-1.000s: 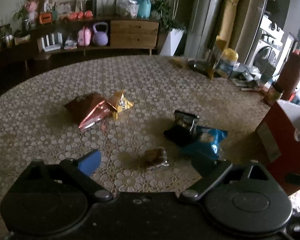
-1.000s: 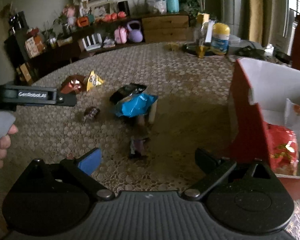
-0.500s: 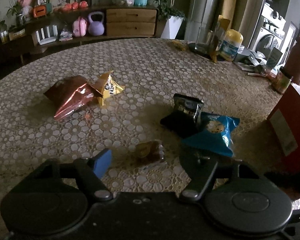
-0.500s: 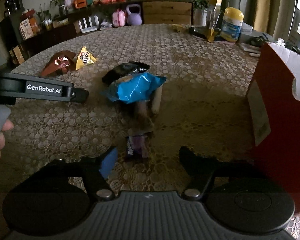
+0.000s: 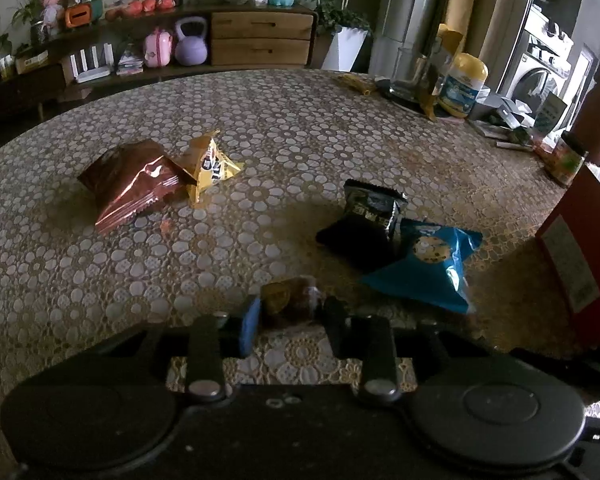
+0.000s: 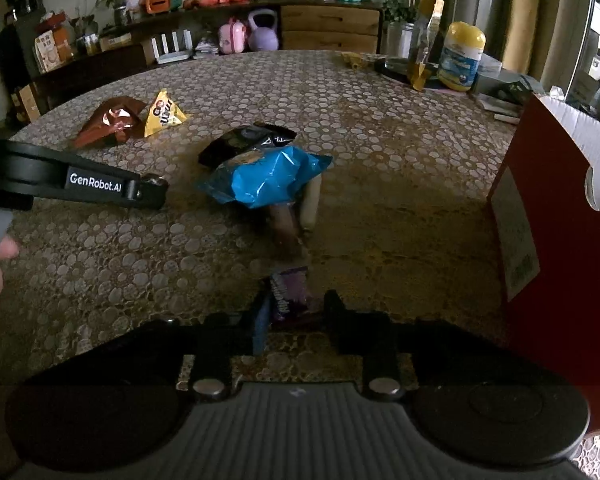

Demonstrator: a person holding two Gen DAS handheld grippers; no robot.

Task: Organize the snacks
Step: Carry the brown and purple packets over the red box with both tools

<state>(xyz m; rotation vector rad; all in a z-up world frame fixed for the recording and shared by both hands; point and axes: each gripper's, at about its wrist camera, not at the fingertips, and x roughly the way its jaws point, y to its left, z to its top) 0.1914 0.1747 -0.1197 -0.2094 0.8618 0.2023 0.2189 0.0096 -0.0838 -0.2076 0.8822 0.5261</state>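
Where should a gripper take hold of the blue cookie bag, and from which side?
Grip the blue cookie bag by its flat crimped near edge, coming from the open table side in front. Its far end leans on the black packet, and its puffed middle looks likely to slip.

Mounted low behind each tool, looking forward and steeply down along the two fingers, close over the table. Left wrist view: set just above the near table edge, facing the far sideboard, blue snack bag at near right, red box cut by the right edge. Right wrist view: same heading from further right, the same blue snack bag dead ahead, red box large at right, left tool entering from the left. Shared by both: table, sideboard, brown bag, yellow bag, black bag.
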